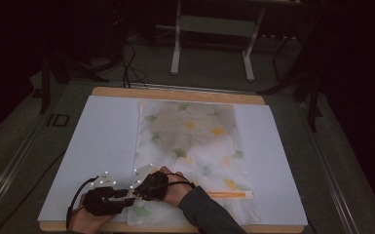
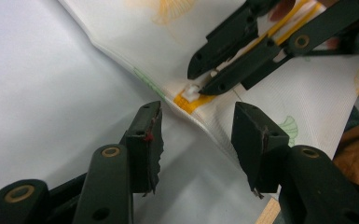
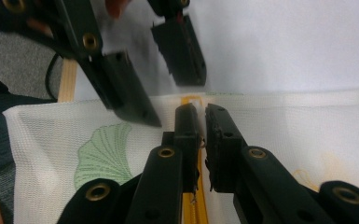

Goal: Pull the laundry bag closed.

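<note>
Lying flat on the white sheet [image 1: 97, 141] that covers the tabletop [image 1: 175, 93], a mesh bag [image 1: 190, 141] printed with green and yellow leaves fills the middle of the work area, its yellow zipper [image 1: 226, 194] running along the near end. The right gripper [image 1: 137, 187] has its jaws drawn nearly together at the left end of that zipper, and in the left gripper view they pinch the small white zipper pull [image 2: 193, 89] right at the yellow end tab. The left gripper [image 1: 126, 193] sits just beside it at the bag's left edge, jaws spread wide with nothing between them, the bag's edge lying in the gap (it reads as ready to pin the fabric).

As a judgement, the zipping work is at one of its ends: the pull is seized, and sits at the very end of the track. Whether the zipper is closed or open along its length I cannot tell from the dim high view. What appears left is bracing the bag's edge with the left gripper and drawing the pull along the track.
</note>
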`<state>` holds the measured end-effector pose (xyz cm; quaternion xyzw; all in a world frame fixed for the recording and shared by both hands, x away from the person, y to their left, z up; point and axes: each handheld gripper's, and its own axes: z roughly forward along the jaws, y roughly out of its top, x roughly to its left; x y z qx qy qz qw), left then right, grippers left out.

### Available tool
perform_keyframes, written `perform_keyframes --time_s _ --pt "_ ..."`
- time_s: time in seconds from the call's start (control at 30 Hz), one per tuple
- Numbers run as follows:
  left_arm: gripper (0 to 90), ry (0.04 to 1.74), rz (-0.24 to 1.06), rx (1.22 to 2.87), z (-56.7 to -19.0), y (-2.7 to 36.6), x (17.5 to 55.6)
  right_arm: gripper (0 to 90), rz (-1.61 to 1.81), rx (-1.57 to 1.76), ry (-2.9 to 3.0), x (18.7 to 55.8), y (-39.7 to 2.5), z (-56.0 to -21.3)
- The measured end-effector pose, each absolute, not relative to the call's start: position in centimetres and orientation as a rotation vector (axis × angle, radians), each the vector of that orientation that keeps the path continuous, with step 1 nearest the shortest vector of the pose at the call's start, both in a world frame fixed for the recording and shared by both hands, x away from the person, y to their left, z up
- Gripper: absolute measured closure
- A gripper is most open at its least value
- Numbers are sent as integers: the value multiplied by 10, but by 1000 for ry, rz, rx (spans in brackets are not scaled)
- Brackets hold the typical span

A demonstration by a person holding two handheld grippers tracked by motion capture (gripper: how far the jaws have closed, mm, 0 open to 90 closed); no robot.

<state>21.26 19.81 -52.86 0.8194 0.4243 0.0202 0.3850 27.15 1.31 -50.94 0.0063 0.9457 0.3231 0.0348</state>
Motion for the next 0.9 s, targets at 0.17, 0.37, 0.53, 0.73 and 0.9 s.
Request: perform_keyframes --time_s 0.17,0.37,0.53,0.73,0.9 --pt "545 1083 32 2106 -532 195 215 839 1001 16 2899 270 12 -508" --pt "573 1082 -2 2102 -533 194 218 840 1019 11 2883 268 9 -504" --pt "611 1062 -38 2099 -535 191 221 839 1026 4 2876 268 7 -500" --pt "684 1040 -72 2102 -537 190 225 839 1038 8 2878 268 7 -501" --pt "779 1026 -107 2097 -539 191 226 839 1037 6 2884 269 6 -503"
